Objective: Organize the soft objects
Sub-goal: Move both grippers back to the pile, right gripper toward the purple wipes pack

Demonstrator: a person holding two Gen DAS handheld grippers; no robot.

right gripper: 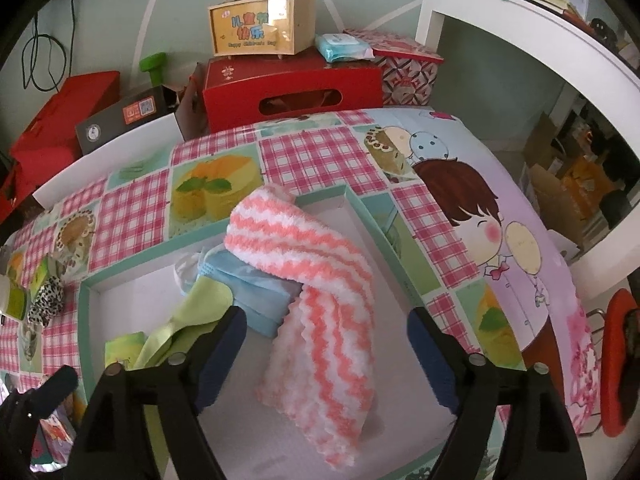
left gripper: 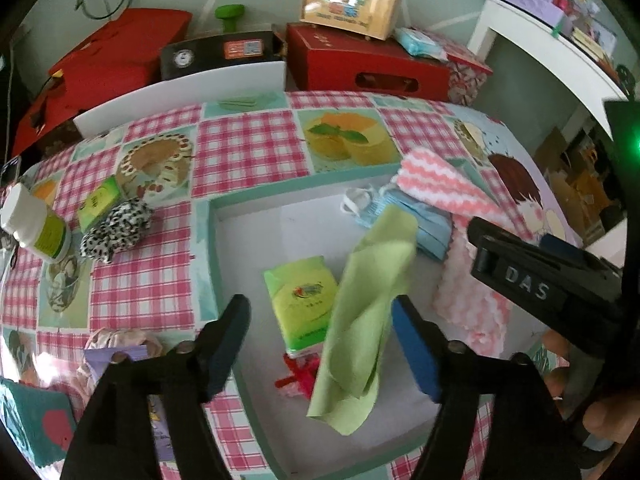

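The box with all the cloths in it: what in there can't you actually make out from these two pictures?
- Red ribbon-like item, left wrist view: mostly under the green cloth and tissue pack; unidentifiable.
- Blue folded item, right wrist view: partly covered by the pink-and-white striped towel.
- Green cloth, left wrist view: blurred.
- Box near edge: hidden behind the gripper fingers in both views.

Your left claw [left gripper: 320, 344]: green cloth [left gripper: 360, 320] blurred, covers right edge of tissue pack [left gripper: 304, 300] and part of red scrap [left gripper: 298, 376] just under it. Beyond your right claw [right gripper: 326, 354]: striped towel [right gripper: 312, 300] hides much of blue pack [right gripper: 256, 292]; white thing [right gripper: 188, 268] behind it too small to tell. Both claws' arms cut off by bottom edge.
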